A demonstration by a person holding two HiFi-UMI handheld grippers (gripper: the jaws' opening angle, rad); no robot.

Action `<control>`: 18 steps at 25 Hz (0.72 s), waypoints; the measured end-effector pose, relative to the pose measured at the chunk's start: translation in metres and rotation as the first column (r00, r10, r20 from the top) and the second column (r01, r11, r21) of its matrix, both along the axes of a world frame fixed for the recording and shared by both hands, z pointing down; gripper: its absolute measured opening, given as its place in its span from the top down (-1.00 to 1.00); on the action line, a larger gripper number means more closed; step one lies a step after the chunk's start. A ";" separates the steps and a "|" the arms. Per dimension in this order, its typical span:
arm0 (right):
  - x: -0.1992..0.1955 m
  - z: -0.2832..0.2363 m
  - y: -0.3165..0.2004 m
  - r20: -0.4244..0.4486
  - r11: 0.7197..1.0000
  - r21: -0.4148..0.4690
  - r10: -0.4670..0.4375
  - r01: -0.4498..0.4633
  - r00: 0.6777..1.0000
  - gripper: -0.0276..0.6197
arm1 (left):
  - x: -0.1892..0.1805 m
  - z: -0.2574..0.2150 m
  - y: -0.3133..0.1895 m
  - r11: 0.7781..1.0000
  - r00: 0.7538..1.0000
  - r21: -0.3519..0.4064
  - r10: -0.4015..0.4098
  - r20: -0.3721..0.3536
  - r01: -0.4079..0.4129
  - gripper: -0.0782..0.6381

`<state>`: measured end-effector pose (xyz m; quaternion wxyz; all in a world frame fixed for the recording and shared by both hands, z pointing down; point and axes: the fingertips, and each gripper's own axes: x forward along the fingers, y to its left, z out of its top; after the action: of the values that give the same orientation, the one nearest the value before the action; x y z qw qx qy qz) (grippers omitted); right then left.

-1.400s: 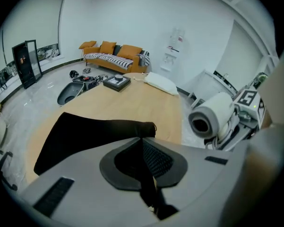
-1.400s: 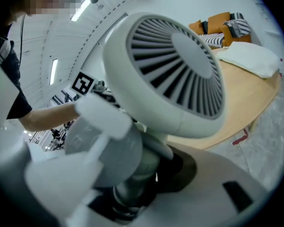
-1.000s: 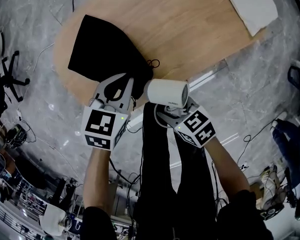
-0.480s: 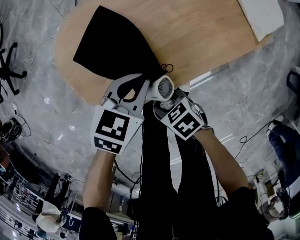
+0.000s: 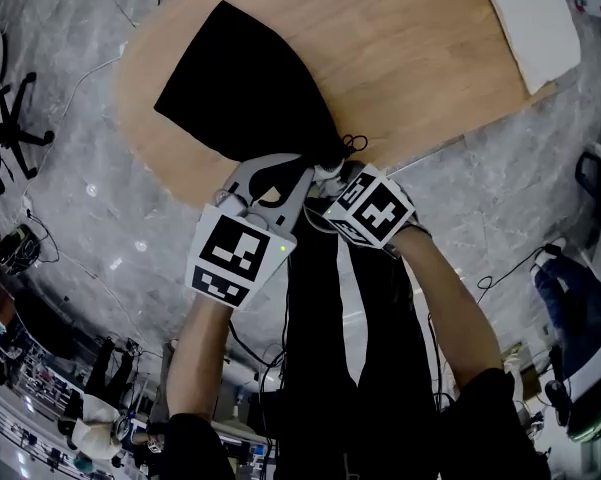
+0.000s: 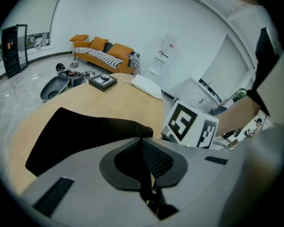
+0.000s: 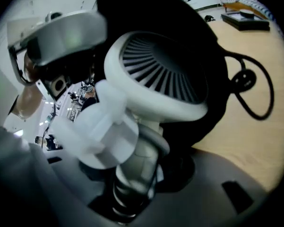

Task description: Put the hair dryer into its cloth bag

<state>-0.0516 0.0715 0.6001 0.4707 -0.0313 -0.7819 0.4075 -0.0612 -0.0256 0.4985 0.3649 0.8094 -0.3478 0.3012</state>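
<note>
The black cloth bag (image 5: 248, 86) lies on the wooden table (image 5: 420, 78), its mouth toward the near edge. My left gripper (image 5: 296, 166) is shut on the rim of the bag's mouth (image 6: 142, 148), holding it up. My right gripper (image 5: 333, 181) is shut on the handle (image 7: 132, 174) of the white hair dryer (image 7: 151, 79). The dryer's body points into the dark opening of the bag (image 7: 212, 51), its rear grille facing the right gripper view. In the head view only a sliver of the hair dryer (image 5: 325, 171) shows between the two grippers. The bag's drawstring (image 7: 255, 96) loops on the table beside the mouth.
A white folded cloth (image 5: 532, 16) lies at the table's far right. A black box (image 6: 103, 81) sits further back on the table. The table's curved near edge (image 5: 170, 183) runs just before my grippers. An office chair (image 5: 18, 136) stands on the floor at left.
My right gripper has carried the dryer down and toward the bag, turning its nozzle into the mouth; the dryer is now mostly hidden. The left gripper kept its hold on the rim.
</note>
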 end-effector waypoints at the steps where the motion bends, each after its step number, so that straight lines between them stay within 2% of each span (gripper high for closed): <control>1: -0.002 0.000 -0.003 0.012 1.000 -0.022 0.019 -0.019 1.000 0.23 | 0.000 0.001 0.002 1.000 1.000 -0.006 0.005 -0.002 -0.005 0.72; 9: -0.018 0.007 -0.019 0.098 0.979 -0.152 0.150 -0.135 0.984 0.23 | 0.005 0.008 0.007 0.999 0.999 -0.035 0.030 -0.018 -0.031 0.72; 14: -0.022 0.019 -0.023 0.080 0.959 -0.189 0.231 -0.213 0.970 0.19 | 0.006 0.012 0.008 0.999 1.000 -0.042 0.019 -0.022 -0.020 0.72; 16: -0.023 0.020 -0.026 0.071 0.942 -0.223 0.272 -0.251 0.960 0.14 | 0.006 0.013 0.008 0.999 1.000 -0.043 0.014 -0.025 -0.016 0.72; 18: -0.024 0.016 -0.029 0.062 0.915 -0.268 0.327 -0.300 0.943 -0.04 | 0.007 0.014 0.008 0.999 1.000 -0.044 0.013 -0.026 -0.014 0.72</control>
<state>-0.0760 0.0428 0.6158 0.3490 0.0127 -0.7417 0.5727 -0.0541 -0.0172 0.5127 0.3850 0.8073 -0.3309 0.3010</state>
